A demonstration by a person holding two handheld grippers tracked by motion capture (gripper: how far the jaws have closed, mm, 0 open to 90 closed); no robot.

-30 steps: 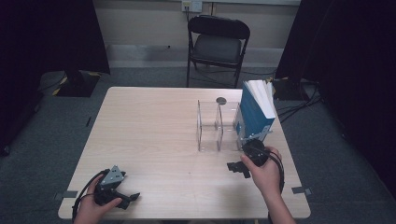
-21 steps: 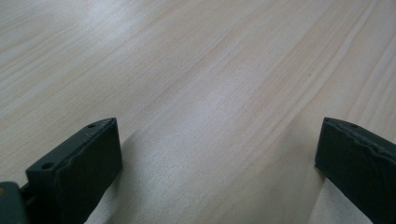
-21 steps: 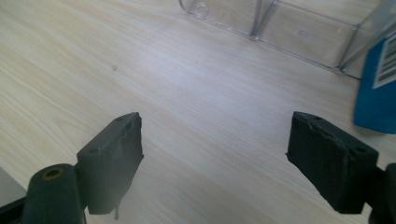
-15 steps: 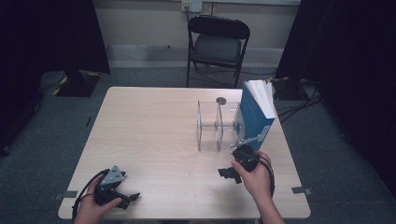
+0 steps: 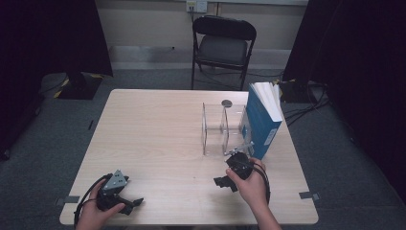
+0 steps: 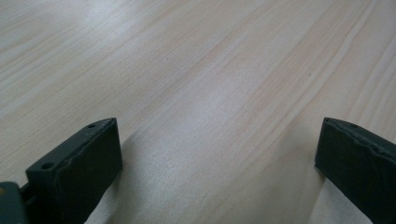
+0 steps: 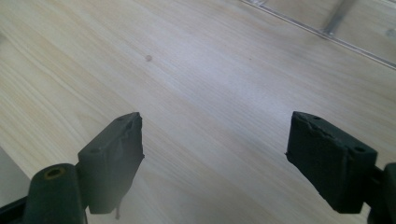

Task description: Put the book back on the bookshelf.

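Note:
My left gripper (image 5: pixel 133 203) rests in a hand near the table's front left corner, jaws wide apart over bare wood (image 6: pixel 215 140) and holding nothing. My right gripper (image 5: pixel 221 182) is held low over the table in front of a clear acrylic rack (image 5: pixel 222 129). Its jaws stand open with only tabletop between them (image 7: pixel 215 135). A thick blue book (image 5: pixel 262 120) stands upright, leaning on the rack's right side. The rack's clear edge (image 7: pixel 327 32) crosses the top of the right gripper view.
The light wooden table (image 5: pixel 153 129) has much bare room on its left half. A small dark round object (image 5: pixel 226 103) lies behind the rack. A black folding chair (image 5: pixel 222 45) stands beyond the far edge. Tape marks (image 5: pixel 305 195) sit at the front corners.
The right hand has drawn its gripper away from the book, toward the front and left, and lower. The left hand has stayed put.

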